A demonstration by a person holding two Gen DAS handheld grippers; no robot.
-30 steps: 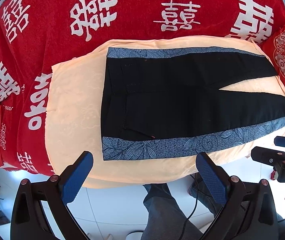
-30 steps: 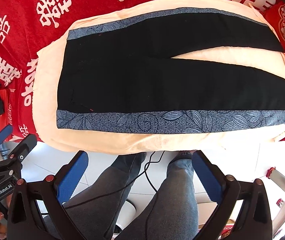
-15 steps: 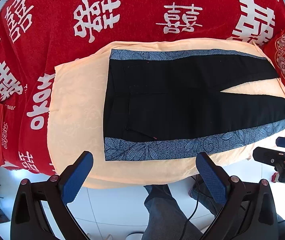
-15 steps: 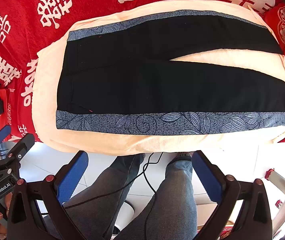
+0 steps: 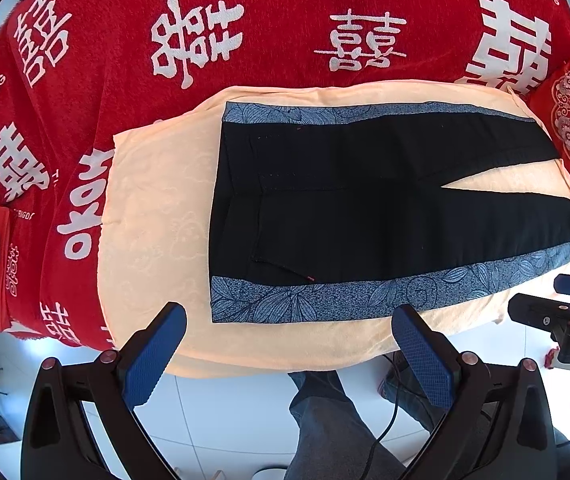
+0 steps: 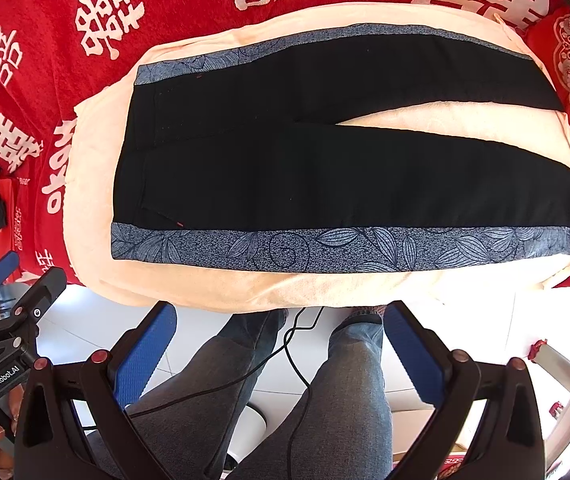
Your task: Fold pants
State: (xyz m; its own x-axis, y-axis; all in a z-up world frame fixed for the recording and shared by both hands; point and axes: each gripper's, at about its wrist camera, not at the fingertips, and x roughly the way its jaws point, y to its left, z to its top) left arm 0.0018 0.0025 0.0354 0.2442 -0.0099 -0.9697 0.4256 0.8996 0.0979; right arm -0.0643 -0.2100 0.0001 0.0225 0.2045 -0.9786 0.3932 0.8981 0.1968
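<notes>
A: Item one?
B: Black pants [image 5: 365, 208] with blue leaf-print side bands, spread flat on a peach cloth [image 5: 153, 216], waistband toward the left edge of the surface, legs toward the right edge, near leg along the front edge.
A: Underlay?
B: Red cover [image 5: 269, 12] with white characters.
A: Tools?
B: Left hand-held gripper [image 5: 289, 346]: jaws wide apart, empty, off the front edge. Right hand-held gripper [image 6: 279, 340]: same, above the person's knees [image 6: 349, 364].
</notes>
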